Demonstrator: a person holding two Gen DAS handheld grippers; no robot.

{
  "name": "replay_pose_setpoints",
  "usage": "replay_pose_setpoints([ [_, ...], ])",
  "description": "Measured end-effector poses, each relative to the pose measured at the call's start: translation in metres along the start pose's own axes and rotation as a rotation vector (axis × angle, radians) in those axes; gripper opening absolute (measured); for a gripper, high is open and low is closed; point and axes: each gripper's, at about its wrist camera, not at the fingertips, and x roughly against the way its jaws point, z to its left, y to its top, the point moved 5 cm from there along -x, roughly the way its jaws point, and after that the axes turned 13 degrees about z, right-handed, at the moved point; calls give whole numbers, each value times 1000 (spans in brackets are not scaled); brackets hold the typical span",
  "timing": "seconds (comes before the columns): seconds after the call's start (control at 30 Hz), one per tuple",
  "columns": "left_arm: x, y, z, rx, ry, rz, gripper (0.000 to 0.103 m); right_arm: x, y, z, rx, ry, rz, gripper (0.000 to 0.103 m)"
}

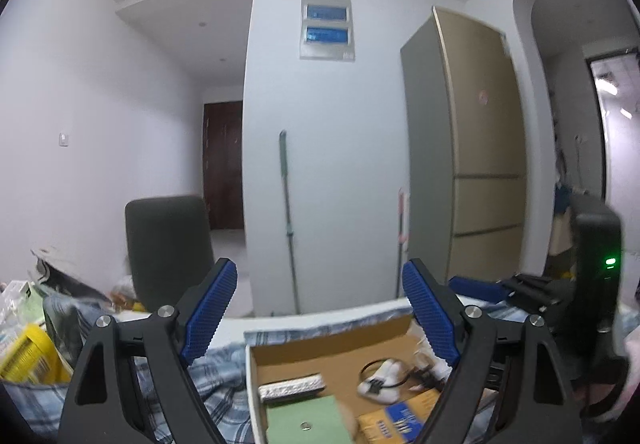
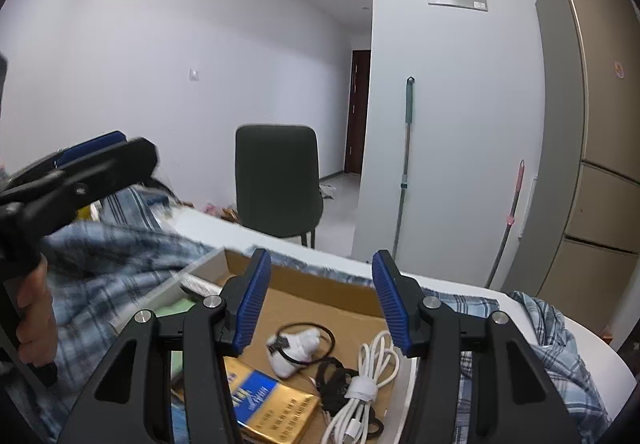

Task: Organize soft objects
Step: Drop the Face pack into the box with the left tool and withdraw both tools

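Two ribbed blue pads on black angular arms form each gripper; the left gripper and the right gripper both stand parted, nothing between them. Below them sits an open, shallow cardboard box holding a small white soft toy ringed by a black elastic band, a coiled white cable and a glossy gold-and-blue packet. Crumpled blue plaid cloth surrounds the box on the white tabletop.

Print covers the gold and blue packet in the cardboard box, but it is too blurred to read. The round red sticker on the refrigerator is equally illegible.
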Motion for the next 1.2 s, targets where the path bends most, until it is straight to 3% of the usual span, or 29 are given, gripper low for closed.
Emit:
replay_pose_setpoints([
  [0.3,77,28,-9,3,-61,-68,87,84,25,12,-34,9,-103,52],
  [0.47,115,18,-10,1,-70,-86,87,121,15,24,-36,16,-127,52],
  [0.63,140,-3,-15,-18,-67,-84,87,132,-7,36,-42,28,-112,52],
  [0.87,139,-35,-15,-16,-69,-37,87,131,-42,52,-34,41,-104,52],
  [1.1,124,-56,-8,-15,-48,-2,87,112,-58,45,-46,20,-54,52],
  [1.17,118,-60,-4,1,-39,18,90,106,-60,42,-52,24,-32,52],
  [1.2,114,-62,-3,7,-33,32,98,103,-61,41,-55,24,-17,53],
])
